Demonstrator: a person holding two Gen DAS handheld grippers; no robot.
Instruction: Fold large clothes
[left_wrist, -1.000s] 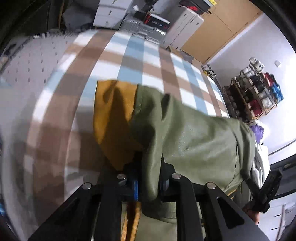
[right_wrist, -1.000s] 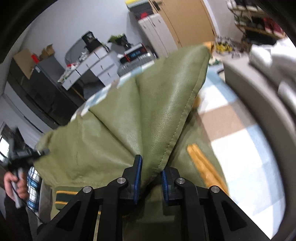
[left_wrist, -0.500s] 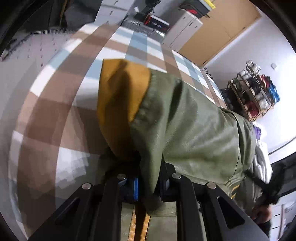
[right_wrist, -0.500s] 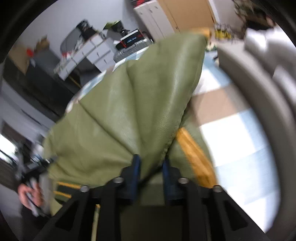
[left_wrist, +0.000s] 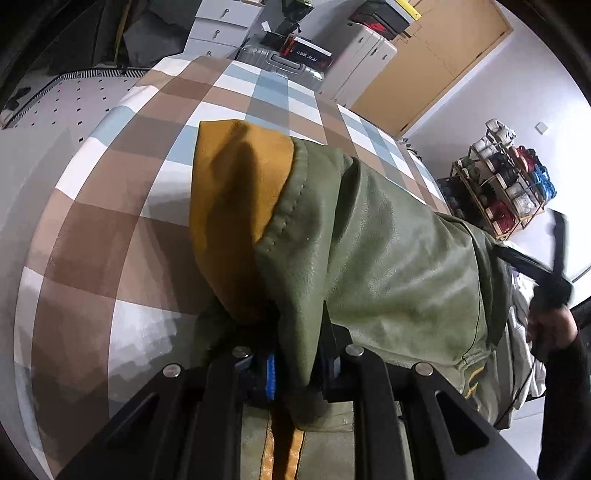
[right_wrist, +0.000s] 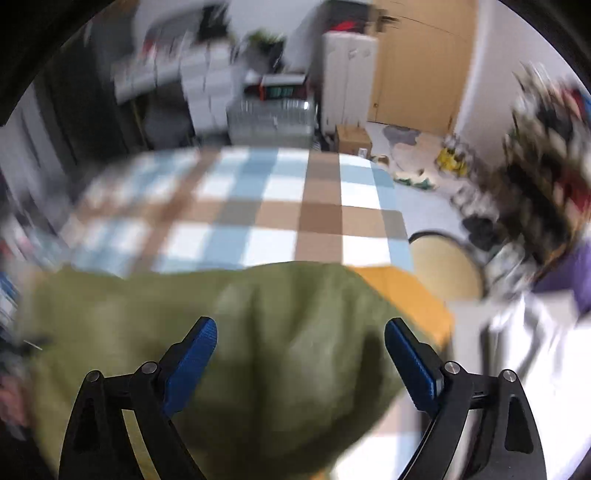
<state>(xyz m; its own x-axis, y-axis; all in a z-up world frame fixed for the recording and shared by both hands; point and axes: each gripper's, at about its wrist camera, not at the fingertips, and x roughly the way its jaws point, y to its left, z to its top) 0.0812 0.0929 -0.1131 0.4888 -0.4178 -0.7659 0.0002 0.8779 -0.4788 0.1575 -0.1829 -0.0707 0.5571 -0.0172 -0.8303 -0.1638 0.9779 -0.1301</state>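
Checked cloth (left_wrist: 122, 206) is covering your bed beneath the jacket (left_wrist: 388, 258), lying toward its near edge; your left gripper (left_wrist: 295, 363) is pinching it, your right gripper (right_wrist: 301, 354) has just been opening wide, empty.

Olive-green leather jacket with mustard lining (left_wrist: 388, 258) on checked brown-blue-white cloth (left_wrist: 122, 229), frame centre. Silver ribbed suitcase (left_wrist: 277, 62) behind cloth, top centre. Wooden rack of spools (left_wrist: 506, 184) right. White cabinet (left_wrist: 362, 55) right of suitcase.
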